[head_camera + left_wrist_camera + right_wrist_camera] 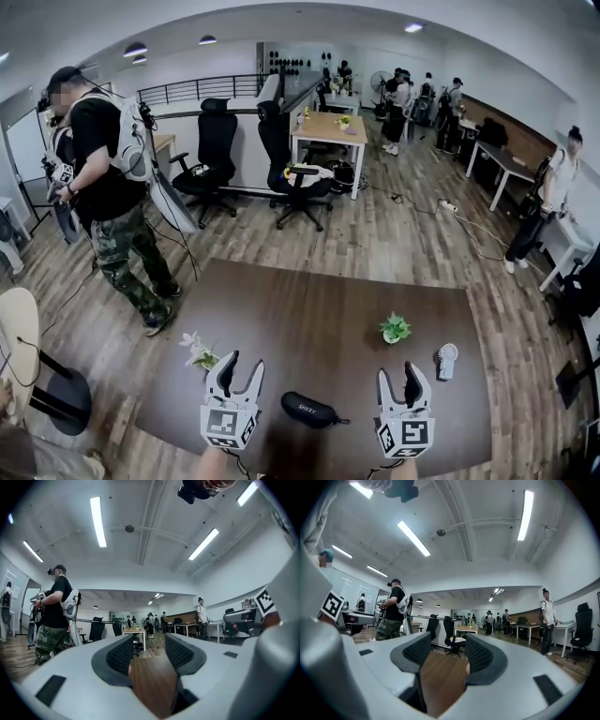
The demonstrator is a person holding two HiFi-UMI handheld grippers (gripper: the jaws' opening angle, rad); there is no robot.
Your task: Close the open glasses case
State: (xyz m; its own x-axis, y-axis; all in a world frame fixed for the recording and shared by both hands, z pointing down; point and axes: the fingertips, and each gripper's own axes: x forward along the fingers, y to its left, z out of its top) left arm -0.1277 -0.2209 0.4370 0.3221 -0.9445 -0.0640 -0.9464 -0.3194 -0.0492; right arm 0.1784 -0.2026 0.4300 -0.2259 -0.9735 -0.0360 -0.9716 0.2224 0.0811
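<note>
Both tongs were held level over the near edge of the brown table (309,300). My left tongs (244,361) stood with jaws apart and nothing between them; their own view showed only bare table wood in the gap. My right tongs (397,372) were also spread and empty, again with only wood between the pads. The black glasses case (311,410) lay flat near the near edge, between the two tongs and touching neither. From the head view its lid looked down, though I could not be certain. A white flower sprig (200,353) sat just beside the left tongs. A small green plant (395,328) stood beyond the right tongs, and a small white object (446,361) lay toward the right edge.
</note>
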